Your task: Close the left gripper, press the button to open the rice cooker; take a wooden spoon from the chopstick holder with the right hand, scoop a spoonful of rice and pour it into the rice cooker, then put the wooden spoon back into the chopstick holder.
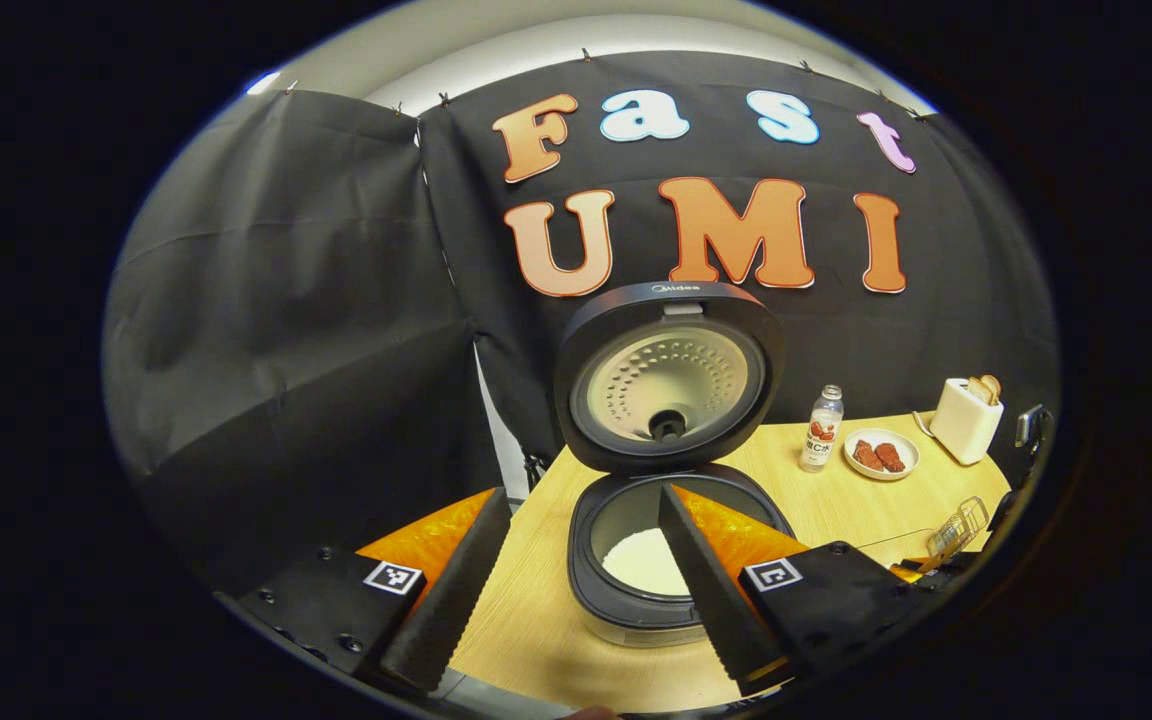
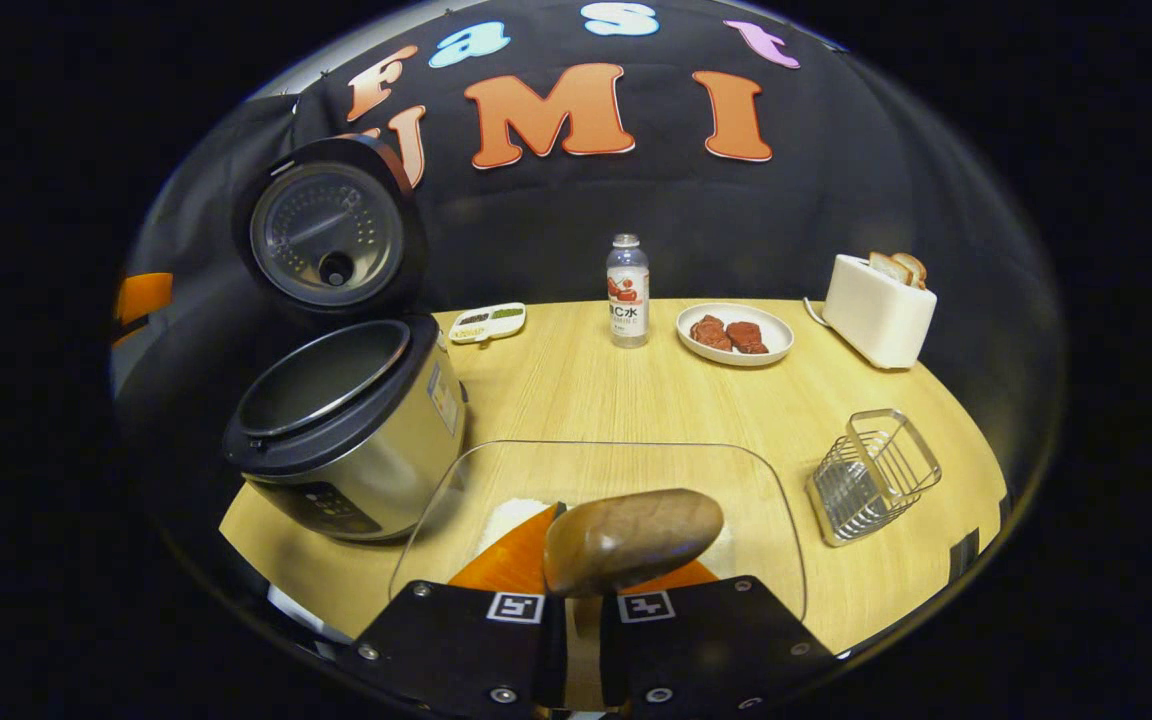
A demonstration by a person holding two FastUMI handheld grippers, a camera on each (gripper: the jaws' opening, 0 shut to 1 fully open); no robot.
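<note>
Cooker [image 2: 351, 430] open at 9 o'clock in the right gripper view, lid up, so the button step looks done. Right gripper [image 2: 584, 590] clamped on the wooden spoon [image 2: 631, 540], bowl forward over the clear tray [image 2: 776, 500] of rice [image 2: 508, 518]. Holder [image 2: 871, 475] at 3 o'clock. Next, I judge: dip, scoop, carry toward the pot. Left gripper [image 1: 576, 590] fingers apart, aimed at the cooker.
</note>
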